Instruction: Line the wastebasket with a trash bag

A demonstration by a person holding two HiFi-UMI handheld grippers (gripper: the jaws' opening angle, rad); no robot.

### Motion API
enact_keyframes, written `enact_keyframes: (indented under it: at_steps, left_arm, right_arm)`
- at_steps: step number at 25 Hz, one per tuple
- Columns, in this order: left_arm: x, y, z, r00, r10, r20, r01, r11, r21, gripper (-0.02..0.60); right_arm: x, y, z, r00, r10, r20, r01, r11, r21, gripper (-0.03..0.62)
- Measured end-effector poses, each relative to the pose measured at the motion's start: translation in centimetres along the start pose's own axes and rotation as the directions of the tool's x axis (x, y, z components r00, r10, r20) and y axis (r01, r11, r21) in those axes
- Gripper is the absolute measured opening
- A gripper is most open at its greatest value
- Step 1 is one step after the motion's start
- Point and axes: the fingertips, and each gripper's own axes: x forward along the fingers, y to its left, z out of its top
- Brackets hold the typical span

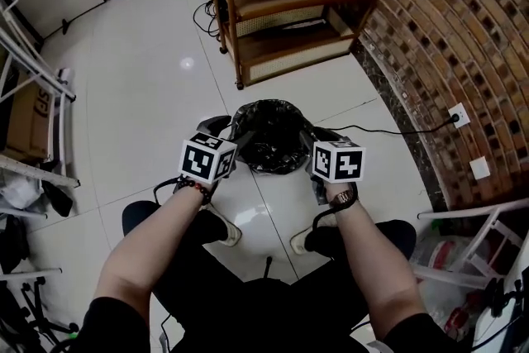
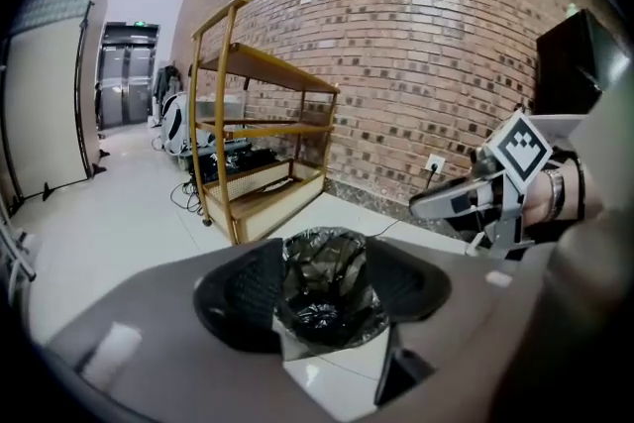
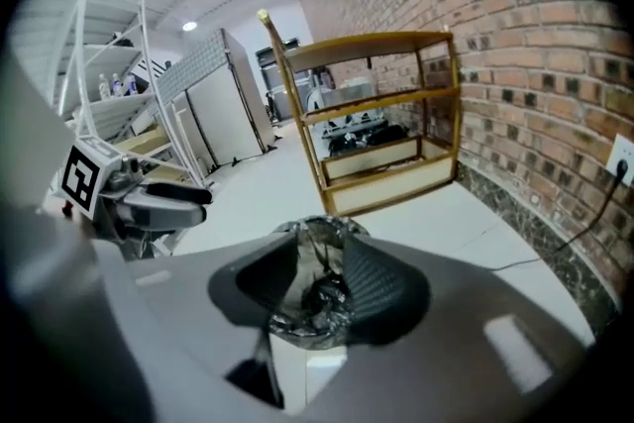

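A pale tiled floor [image 1: 149,70] is seen across the frame. A wastebasket [image 1: 271,136], lined in black, is stood on it at centre. A wooden shelf unit [image 1: 289,4] is set at upper centre, and a black cable [image 1: 388,130] is laid at the right.

Colour and pattern reference: lined basket area

Glossy black plastic trash bag [image 1: 271,136], crinkled. Left gripper [image 2: 322,284] and right gripper [image 3: 319,287]: grey bodies, black ribbed jaw pads, white cubes with black square markers. Glossy white tiled floor [image 1: 149,78]. Orange-brown wooden shelf unit [image 1: 289,4] at 12 o'clock. Brown brick wall [image 1: 463,29] with pale mortar grid at 2 o'clock, carrying a white wall socket [image 1: 459,114].
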Motion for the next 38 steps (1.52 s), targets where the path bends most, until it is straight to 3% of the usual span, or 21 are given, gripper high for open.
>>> enact_keyframes:
  at_steps: [9,18,25,31,38]
  left_arm:
    - [-3.7,-5.3,2.6,0.990,-0.065,0.124,0.057,0.997,0.060,0.186]
    - [-5.0,-8.7,2.7,0.983,-0.075,0.169,0.056,0.992,0.113,0.093]
    - [-5.6,-10.9,2.4,0.981,-0.091,0.172,0.065,0.986,0.151,0.065]
    - [-6.1,-11.5,2.0,0.979,-0.062,0.194,0.027,0.984,0.177,0.001]
    - [-6.5,-12.0,1.7,0.976,-0.064,0.210,0.024,0.982,0.189,0.000]
  right_arm:
    - [-3.8,4.7,2.2,0.993,0.006,0.121,0.007,0.994,-0.110,0.002]
    - [-6.1,7.9,2.4,0.984,0.022,0.177,0.013,0.982,-0.191,0.002]
    - [-7.0,9.3,1.5,0.983,0.041,0.182,0.000,0.975,-0.222,0.002]
    - [-7.5,10.0,0.8,0.981,0.053,0.188,-0.008,0.973,-0.232,0.002]
    - [-7.8,10.6,0.5,0.980,0.059,0.191,-0.012,0.971,-0.239,0.001]
